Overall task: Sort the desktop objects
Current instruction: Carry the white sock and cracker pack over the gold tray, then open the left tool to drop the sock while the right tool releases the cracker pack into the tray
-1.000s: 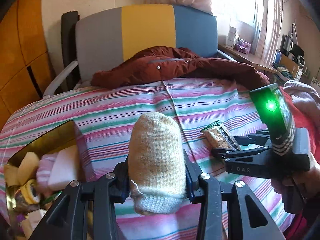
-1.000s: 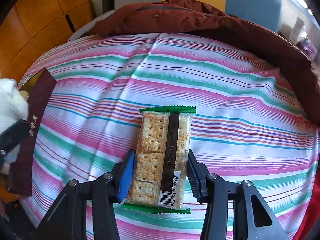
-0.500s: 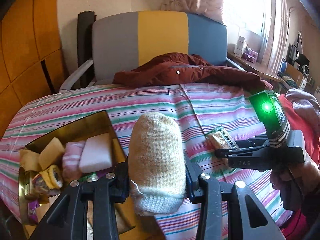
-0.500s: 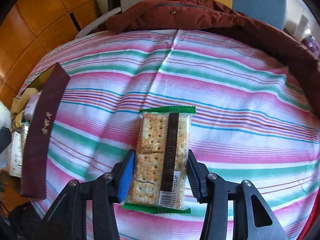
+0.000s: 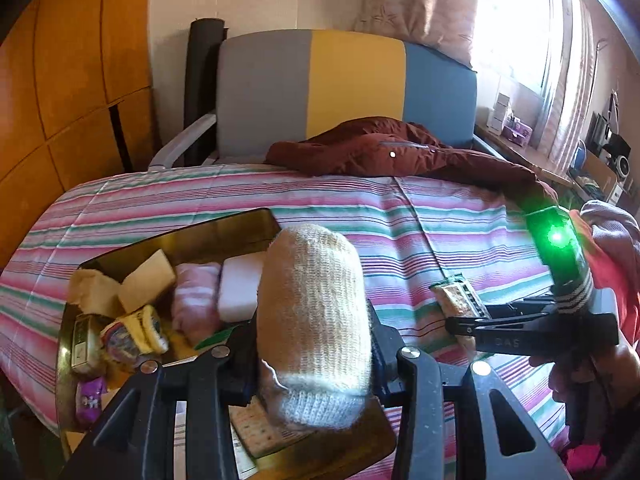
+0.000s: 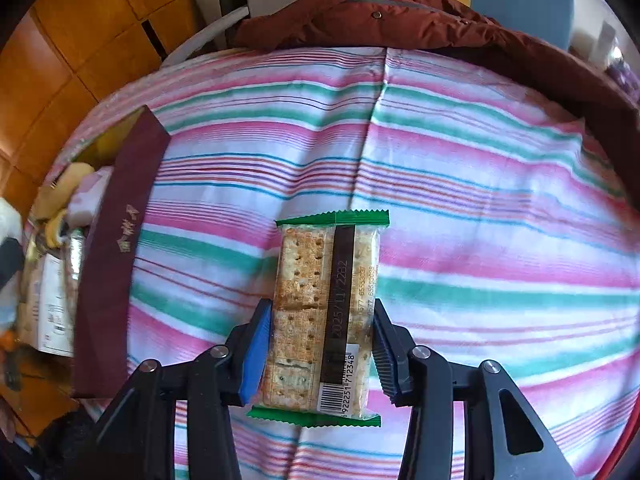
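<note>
My left gripper (image 5: pixel 310 354) is shut on a rolled cream knitted sock (image 5: pixel 312 316) and holds it above the right part of a gold-lined box (image 5: pixel 224 232). The box holds sponges, a pink striped roll, a white block, tape and cracker packs. My right gripper (image 6: pixel 320 344) is shut on a clear cracker pack with green ends (image 6: pixel 324 312) and holds it above the striped bedcover. In the left wrist view that right gripper (image 5: pixel 460 320) is to the right of the box. The box's dark red outer wall (image 6: pixel 116 256) shows at the left of the right wrist view.
The striped bedcover (image 5: pixel 400 216) covers the surface. A dark red jacket (image 5: pixel 384 152) lies along its far edge, before a grey, yellow and blue chair back (image 5: pixel 344 88). Wooden panels stand at the left. A cluttered window ledge (image 5: pixel 520 136) is at the right.
My left gripper has moved back and up over the box with the sock, so the whole box shows. My right gripper has risen slightly with the cracker pack.
</note>
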